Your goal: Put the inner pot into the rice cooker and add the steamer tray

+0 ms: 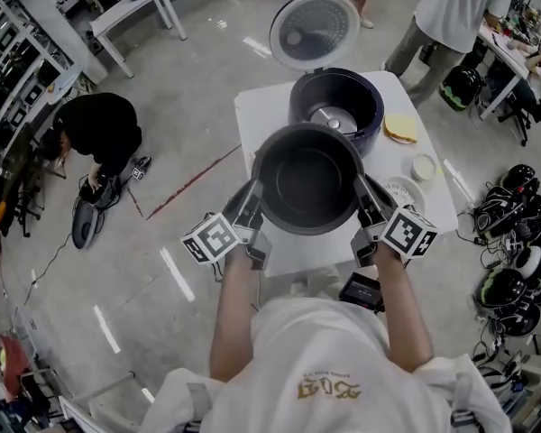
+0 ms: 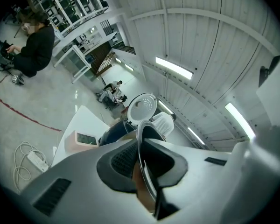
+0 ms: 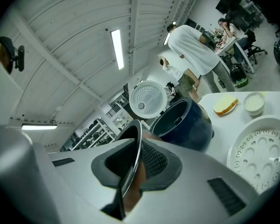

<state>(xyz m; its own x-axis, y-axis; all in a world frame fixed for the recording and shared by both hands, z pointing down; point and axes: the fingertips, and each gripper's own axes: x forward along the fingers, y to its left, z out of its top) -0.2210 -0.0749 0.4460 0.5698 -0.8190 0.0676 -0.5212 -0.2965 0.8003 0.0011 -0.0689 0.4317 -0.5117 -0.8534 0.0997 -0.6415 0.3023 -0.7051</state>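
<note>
Inner pot (image 1: 308,180): held in air over near part of counter (image 1: 257,120), mouth up, on near side of rice cooker (image 1: 372,115).
Left gripper (image 1: 250,210): fingers (image 2: 123,158) narrow, clamped on left side of pot rim.
Right gripper (image 1: 368,204): fingers (image 3: 154,162) narrow, clamped on right side of rim.
Rice cooker: lid (image 1: 314,30) open, standing upright; heating plate visible in cavity.
Steamer tray (image 3: 259,153): flat on counter, right of pot, just beside right gripper.

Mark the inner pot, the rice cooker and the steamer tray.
inner pot (image 1: 307,183), head view, on its dark inside bottom.
rice cooker (image 1: 356,93), head view, on the inside wall of its open body.
steamer tray (image 3: 259,153), right gripper view, on its white perforated face.
</note>
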